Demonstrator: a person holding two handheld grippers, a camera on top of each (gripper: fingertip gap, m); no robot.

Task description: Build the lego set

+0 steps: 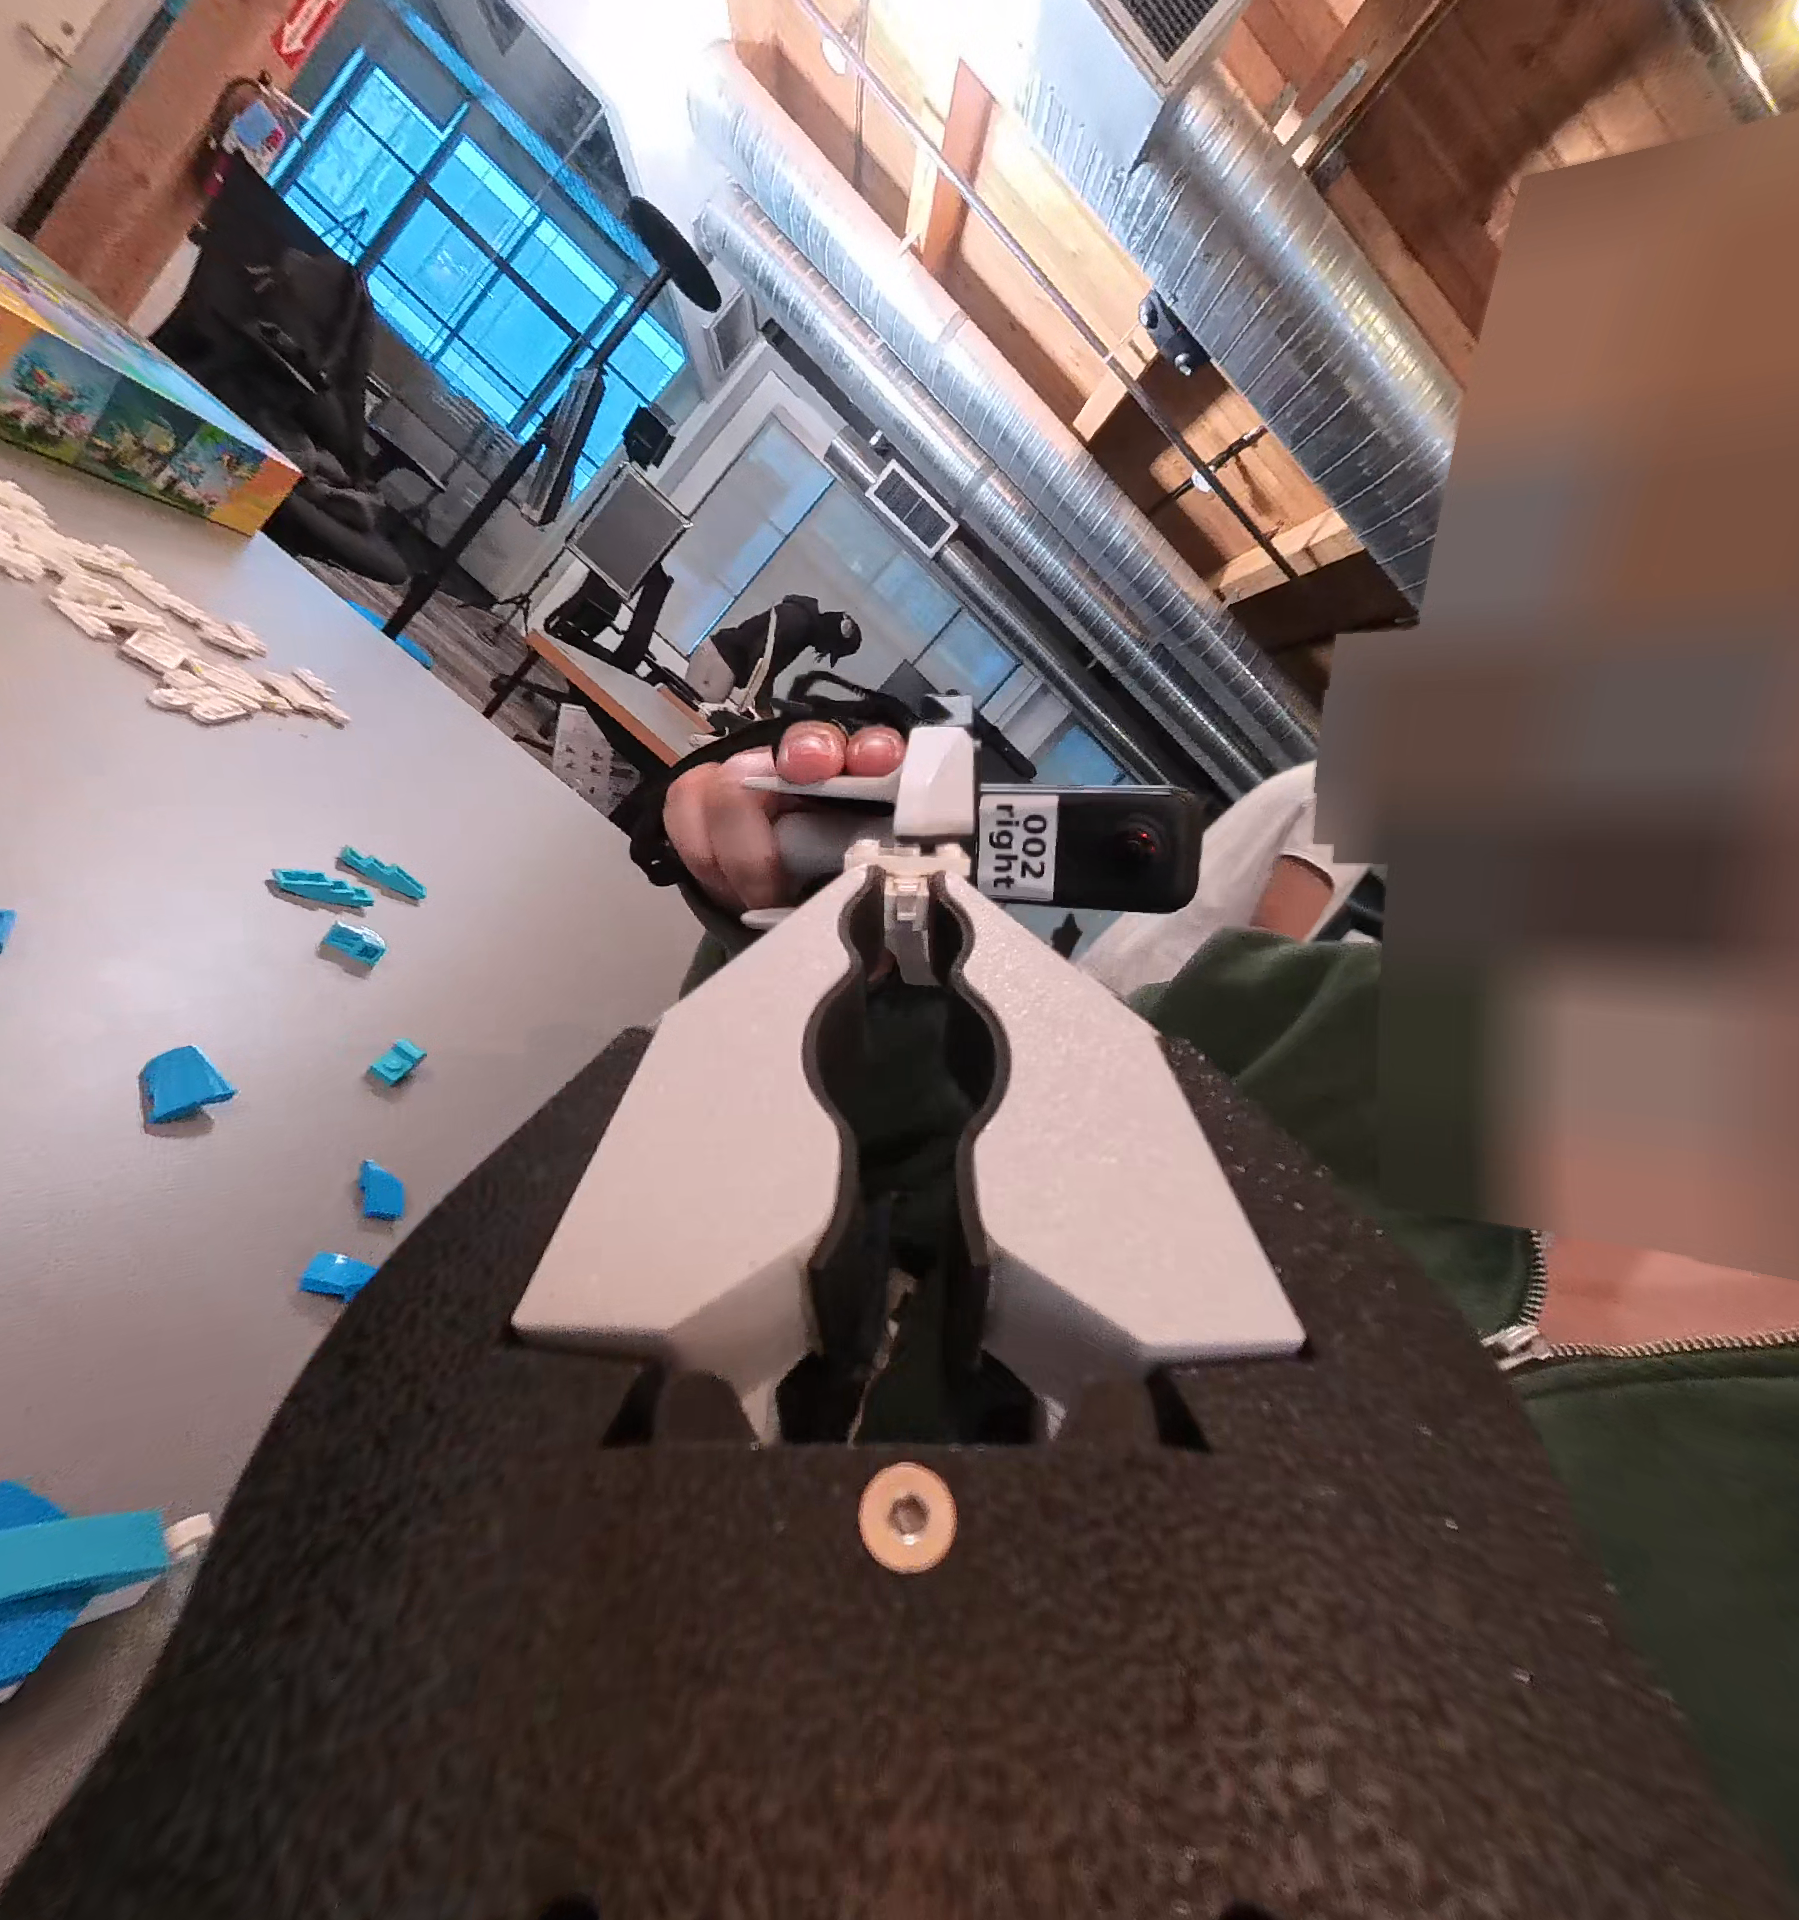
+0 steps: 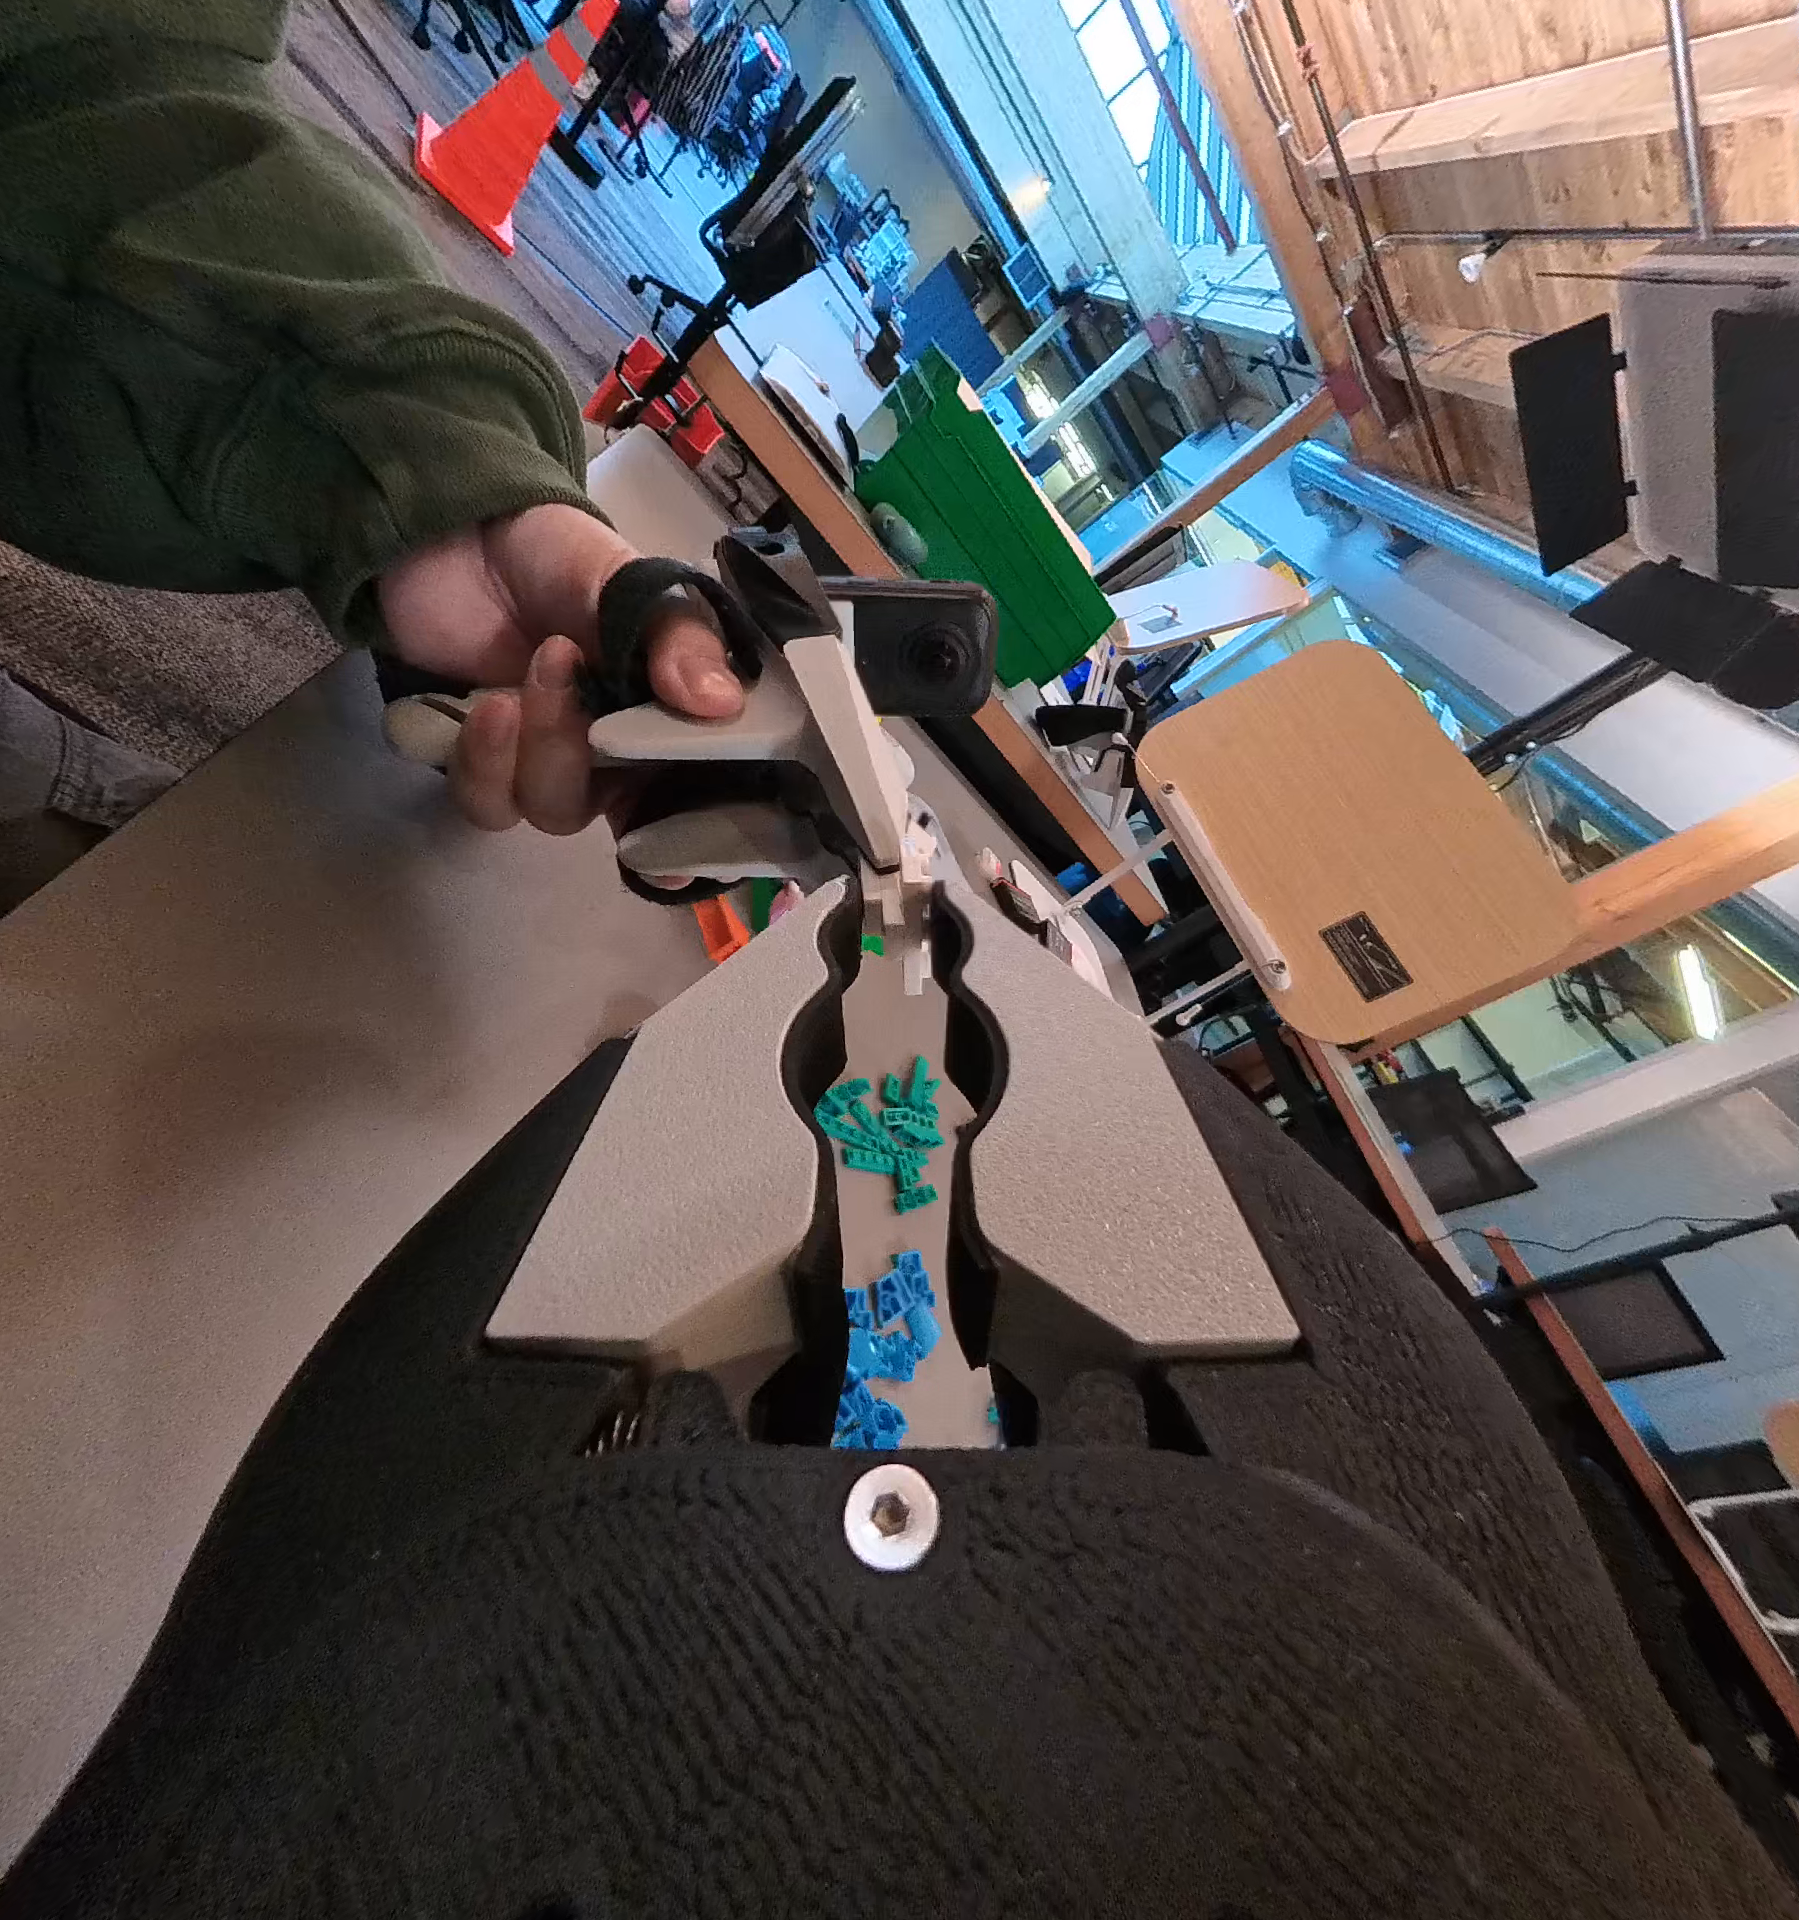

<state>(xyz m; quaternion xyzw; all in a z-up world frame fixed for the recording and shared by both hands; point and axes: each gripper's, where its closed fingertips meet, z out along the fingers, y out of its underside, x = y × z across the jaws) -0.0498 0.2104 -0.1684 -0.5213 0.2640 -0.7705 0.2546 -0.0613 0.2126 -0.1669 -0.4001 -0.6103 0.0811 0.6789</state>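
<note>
Both grippers are raised above the grey table [image 1: 199, 935] and meet tip to tip. My left gripper [image 1: 905, 883] is shut on a small white lego piece [image 1: 907, 930] that stands between its fingertips. My right gripper [image 2: 890, 899] is shut on a small white lego piece [image 2: 910, 940] as well. The two white pieces touch; I cannot tell whether they are joined. The right gripper also shows in the left wrist view [image 1: 931, 805], held by a hand. The left gripper shows in the right wrist view [image 2: 874, 810], held by a hand in a green sleeve.
Loose white pieces [image 1: 95, 603], scattered blue pieces [image 1: 349, 904] and a lego box [image 1: 74, 374] lie on the table. A blue built part [image 1: 22, 1569] sits at the near left. Teal pieces [image 2: 884, 1132] and blue pieces [image 2: 884, 1340] lie below the right gripper. The grippers are tip to tip, or close to it.
</note>
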